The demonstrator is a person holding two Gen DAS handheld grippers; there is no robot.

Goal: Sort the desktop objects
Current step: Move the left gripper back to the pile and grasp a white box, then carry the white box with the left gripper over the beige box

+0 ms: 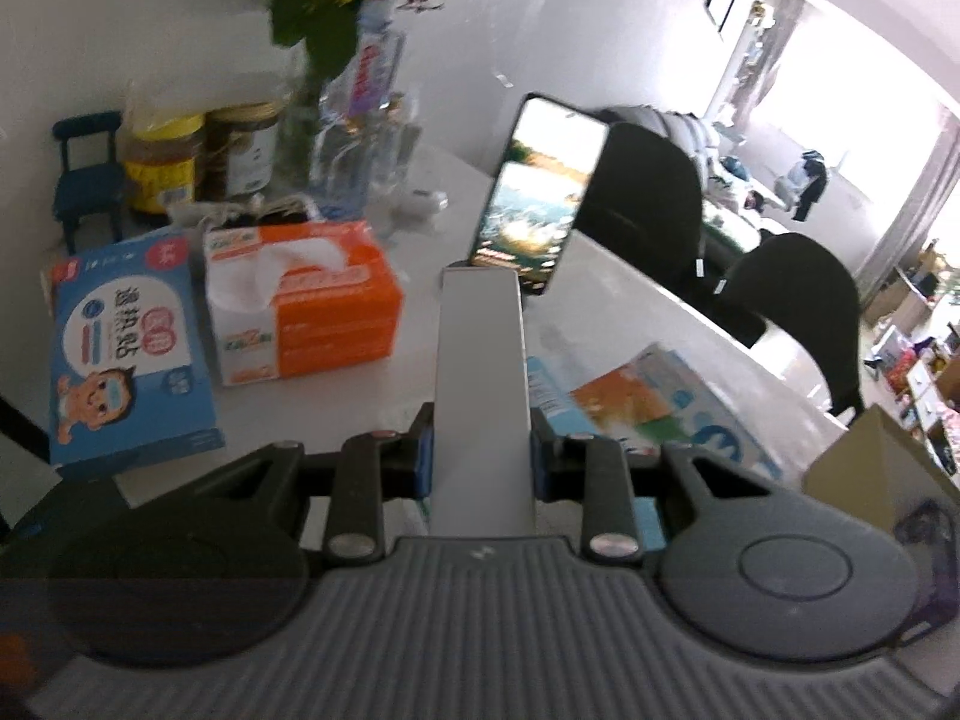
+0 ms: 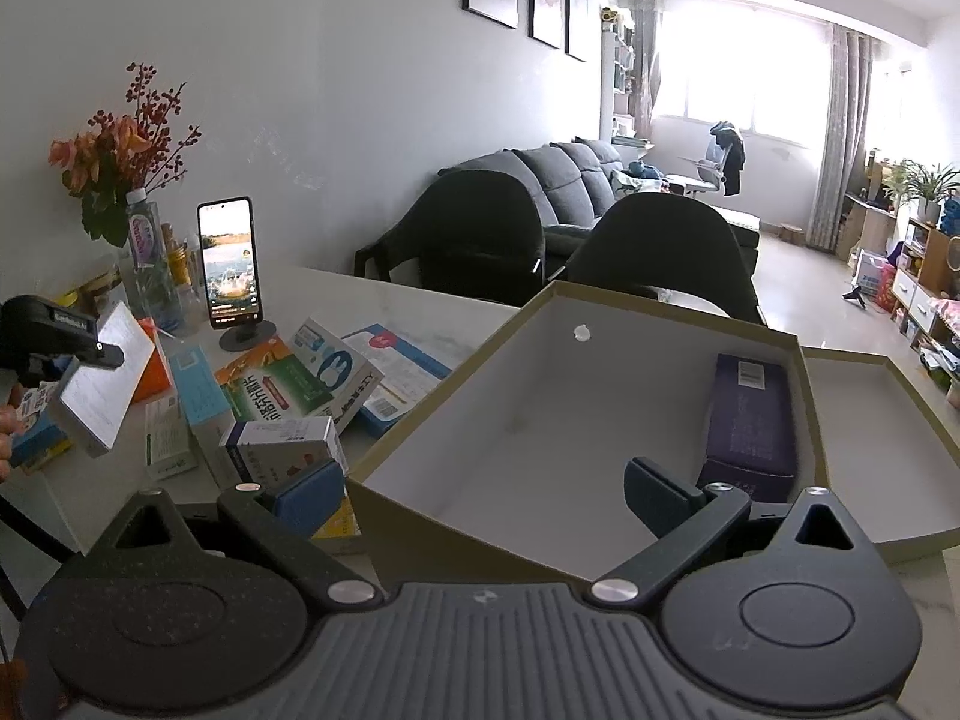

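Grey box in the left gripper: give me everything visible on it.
The grey box is flat, rectangular, plain silver-grey card, its white face carrying faint print in the right wrist view. The left gripper is clamped on its long sides with blue pads, holding it tilted in the air above the table. Nothing else touches it.

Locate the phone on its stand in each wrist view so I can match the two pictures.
Left wrist view: the phone stands right of centre in the upper half, behind the silver box clamped in the left gripper.
Right wrist view: the phone is upper left, on the table beyond the scattered boxes.
Shared landmark: the water bottle holding flowers, left of the phone in both.
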